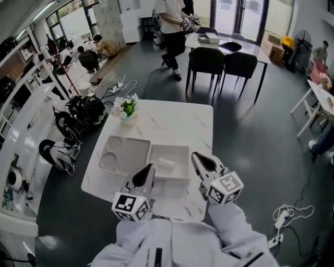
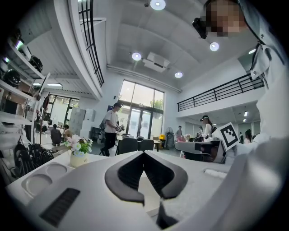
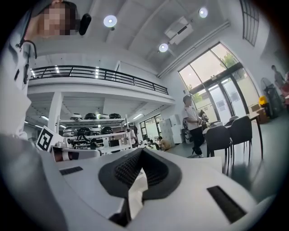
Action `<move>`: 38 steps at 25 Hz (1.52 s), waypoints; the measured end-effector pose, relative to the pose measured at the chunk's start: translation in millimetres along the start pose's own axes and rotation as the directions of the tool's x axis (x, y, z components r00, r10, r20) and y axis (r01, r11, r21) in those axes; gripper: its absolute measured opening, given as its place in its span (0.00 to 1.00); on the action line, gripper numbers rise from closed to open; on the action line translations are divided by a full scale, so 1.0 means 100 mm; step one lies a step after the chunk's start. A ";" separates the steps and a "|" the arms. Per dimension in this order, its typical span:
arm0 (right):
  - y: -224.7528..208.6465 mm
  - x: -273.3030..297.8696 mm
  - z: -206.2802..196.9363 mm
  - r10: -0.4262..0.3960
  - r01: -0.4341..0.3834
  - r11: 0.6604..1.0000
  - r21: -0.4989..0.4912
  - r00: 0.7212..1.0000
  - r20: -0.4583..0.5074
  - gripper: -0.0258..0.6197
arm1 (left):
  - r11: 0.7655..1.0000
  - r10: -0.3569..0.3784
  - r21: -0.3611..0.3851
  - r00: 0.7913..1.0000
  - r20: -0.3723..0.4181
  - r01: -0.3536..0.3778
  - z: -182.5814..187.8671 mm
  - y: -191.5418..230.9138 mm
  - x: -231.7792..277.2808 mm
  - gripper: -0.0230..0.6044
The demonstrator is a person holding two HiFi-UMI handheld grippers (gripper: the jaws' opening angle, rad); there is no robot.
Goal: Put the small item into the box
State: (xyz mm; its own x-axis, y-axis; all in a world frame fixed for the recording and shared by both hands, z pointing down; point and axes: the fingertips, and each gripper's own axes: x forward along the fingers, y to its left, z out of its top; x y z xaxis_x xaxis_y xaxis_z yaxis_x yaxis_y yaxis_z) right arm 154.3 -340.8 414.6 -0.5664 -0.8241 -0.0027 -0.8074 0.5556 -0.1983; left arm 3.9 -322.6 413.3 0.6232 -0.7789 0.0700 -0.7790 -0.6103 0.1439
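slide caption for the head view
Left gripper and right gripper, both shut, hover by the box on the white table

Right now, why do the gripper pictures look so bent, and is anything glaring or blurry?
Left gripper view: wide lens bows the railing, dark corners, ceiling lights flare. Right gripper view: same bending; windows wash out. Head view: sharper, evenly lit, white table bright.

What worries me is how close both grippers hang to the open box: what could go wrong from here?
1. The left gripper and right gripper, both shut, hang right at the near rim of the box; a careless swing might shove it along the table.
2. The moulded tray lies beside the box, with the flower vase close behind it; a shove could perhaps tip the vase.
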 end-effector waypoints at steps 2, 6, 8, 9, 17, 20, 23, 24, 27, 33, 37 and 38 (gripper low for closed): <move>-0.03 -0.05 0.04 -0.019 0.019 1.000 -0.002 1.000 0.017 0.03 | 1.000 0.014 0.003 1.000 0.012 -0.014 0.02 0.02 -0.03 0.03; -0.07 -0.12 0.12 -0.041 0.040 0.999 0.008 0.998 0.046 0.03 | 0.999 0.044 0.010 0.999 0.032 -0.044 0.07 0.06 -0.09 0.03; -0.09 -0.14 0.12 -0.047 0.046 0.999 0.023 0.997 0.056 0.03 | 0.998 0.060 0.002 0.997 0.040 -0.060 0.06 0.10 -0.11 0.03; -0.11 -0.15 0.12 -0.052 0.050 0.998 0.027 0.997 0.059 0.03 | 0.998 0.067 0.001 0.997 0.042 -0.067 0.06 0.12 -0.12 0.03; -0.18 -0.16 0.12 -0.083 0.083 0.997 0.010 0.995 0.052 0.03 | 0.995 0.096 0.008 0.994 0.045 -0.096 0.07 0.18 -0.15 0.03; -0.18 -0.15 0.10 -0.082 0.082 0.997 0.008 0.995 0.052 0.03 | 0.995 0.097 0.009 0.994 0.042 -0.097 0.05 0.20 -0.14 0.03; -0.17 -0.14 0.10 -0.081 0.081 0.997 0.002 0.995 0.050 0.03 | 0.995 0.098 0.003 0.994 0.037 -0.098 0.03 0.21 -0.15 0.03; -0.17 -0.14 0.10 -0.082 0.082 0.997 -0.004 0.995 0.049 0.03 | 0.995 0.098 0.000 0.995 0.034 -0.098 0.03 0.21 -0.14 0.03; -0.18 -0.14 0.09 -0.084 0.085 0.996 -0.026 0.996 0.041 0.03 | 0.995 0.099 -0.001 0.995 0.025 -0.099 0.00 0.21 -0.13 0.03; -0.20 -0.15 0.09 -0.096 0.097 0.994 -0.039 0.995 0.035 0.03 | 0.994 0.109 0.003 0.994 0.019 -0.109 0.00 0.23 -0.13 0.03; -0.24 -0.14 0.07 -0.109 0.110 0.993 -0.039 0.994 0.029 0.03 | 0.993 0.118 0.001 0.993 0.017 -0.118 -0.01 0.26 -0.12 0.03; -0.24 -0.14 0.06 -0.111 0.112 0.993 -0.038 0.993 0.028 0.03 | 0.993 0.120 0.000 0.993 0.016 -0.120 -0.01 0.27 -0.12 0.03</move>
State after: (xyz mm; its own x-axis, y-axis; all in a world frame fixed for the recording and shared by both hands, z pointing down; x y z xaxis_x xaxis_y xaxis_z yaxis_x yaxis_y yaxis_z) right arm 182.8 -343.7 413.6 -0.4682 -0.8836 -0.0080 -0.8716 0.4633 -0.1601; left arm -24.2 -329.8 417.6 0.5240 -0.8488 0.0708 -0.8482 -0.5125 0.1341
